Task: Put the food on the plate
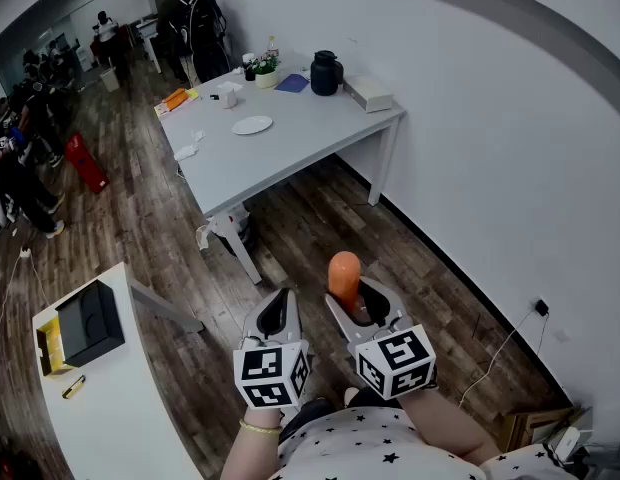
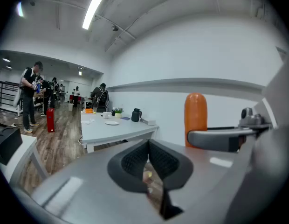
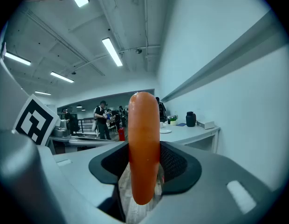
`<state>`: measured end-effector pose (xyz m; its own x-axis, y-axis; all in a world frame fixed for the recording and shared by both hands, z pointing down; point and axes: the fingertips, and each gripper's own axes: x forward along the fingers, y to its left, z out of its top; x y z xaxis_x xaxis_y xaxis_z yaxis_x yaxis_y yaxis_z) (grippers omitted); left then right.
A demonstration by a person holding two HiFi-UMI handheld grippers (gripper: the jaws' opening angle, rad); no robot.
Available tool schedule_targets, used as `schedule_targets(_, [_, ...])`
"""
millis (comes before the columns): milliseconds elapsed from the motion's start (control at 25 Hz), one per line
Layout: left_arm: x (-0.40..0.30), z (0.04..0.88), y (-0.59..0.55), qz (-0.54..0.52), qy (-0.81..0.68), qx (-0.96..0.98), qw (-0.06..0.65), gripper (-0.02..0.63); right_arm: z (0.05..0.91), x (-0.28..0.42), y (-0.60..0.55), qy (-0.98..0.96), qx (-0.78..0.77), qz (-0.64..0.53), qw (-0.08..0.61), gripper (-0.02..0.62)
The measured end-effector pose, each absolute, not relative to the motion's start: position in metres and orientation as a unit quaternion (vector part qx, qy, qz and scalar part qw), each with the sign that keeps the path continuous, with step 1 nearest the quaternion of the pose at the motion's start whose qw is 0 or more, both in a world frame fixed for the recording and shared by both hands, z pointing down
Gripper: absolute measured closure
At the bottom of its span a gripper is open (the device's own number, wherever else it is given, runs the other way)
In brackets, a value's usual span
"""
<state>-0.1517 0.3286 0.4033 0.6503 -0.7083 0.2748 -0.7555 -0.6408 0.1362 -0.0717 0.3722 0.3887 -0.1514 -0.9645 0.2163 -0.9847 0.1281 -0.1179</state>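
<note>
My right gripper [image 1: 358, 290] is shut on an orange sausage [image 1: 343, 274], which stands upright between the jaws [image 3: 143, 157]. The same sausage [image 2: 196, 118] shows at the right of the left gripper view. My left gripper [image 1: 277, 302] is beside it, shut with nothing between its jaws [image 2: 148, 158]. Both are held over the wooden floor, well short of the grey table [image 1: 290, 143]. A white plate [image 1: 252, 125] lies on that table, also visible far off as the plate [image 2: 112, 122] and the plate [image 3: 165, 131].
On the table stand a black kettle [image 1: 326, 72], a white box [image 1: 368, 93], a potted plant [image 1: 265, 71], a cup [image 1: 229, 96] and papers. A white desk [image 1: 110, 408] with a black box is at my left. People stand at the far left.
</note>
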Motion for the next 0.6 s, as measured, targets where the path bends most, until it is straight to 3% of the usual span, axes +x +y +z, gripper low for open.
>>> schedule_targets(600, [-0.159, 0.427, 0.272, 0.105, -0.423, 0.891, 0.124, 0.598, 0.410, -0.067, 0.314, -0.750, 0.645, 0.140, 0.047, 0.392])
